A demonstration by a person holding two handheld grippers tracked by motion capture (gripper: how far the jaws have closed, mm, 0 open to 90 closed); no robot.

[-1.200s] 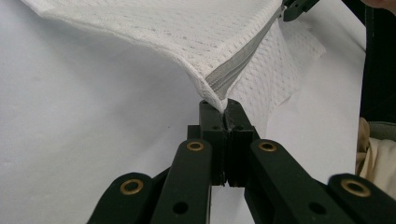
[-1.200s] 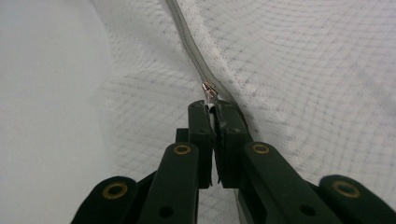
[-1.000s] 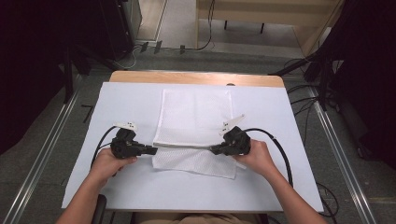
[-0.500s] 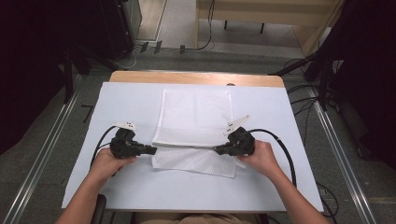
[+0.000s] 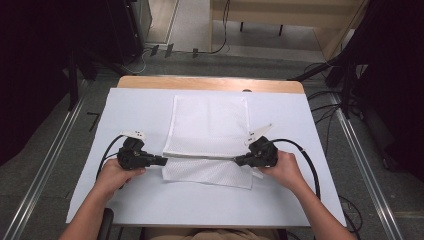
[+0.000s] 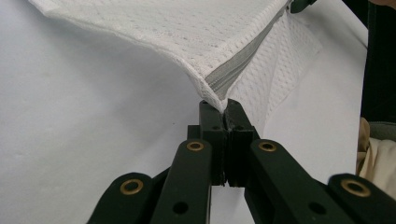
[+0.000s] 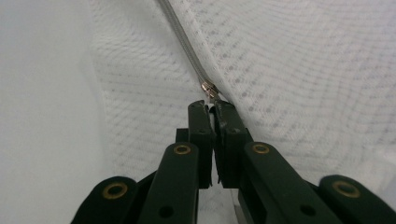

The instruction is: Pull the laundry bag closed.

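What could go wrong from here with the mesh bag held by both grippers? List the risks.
1. The left gripper pinches only the very corner of the mesh bag, so a pull could slip it free.
2. The right gripper is shut on the zipper pull, a small metal piece that could slide out.
3. The zipper edge is lifted and taut; more tension might strain the mesh.

Lighting: even, overhead; white table (image 5: 150,200) was bright, surrounding floor dim, upper corners near black. Shadows: soft, faint. Glare: none. Focus: high view slightly soft; gripper views sharp on mesh, blurred at lower edges.
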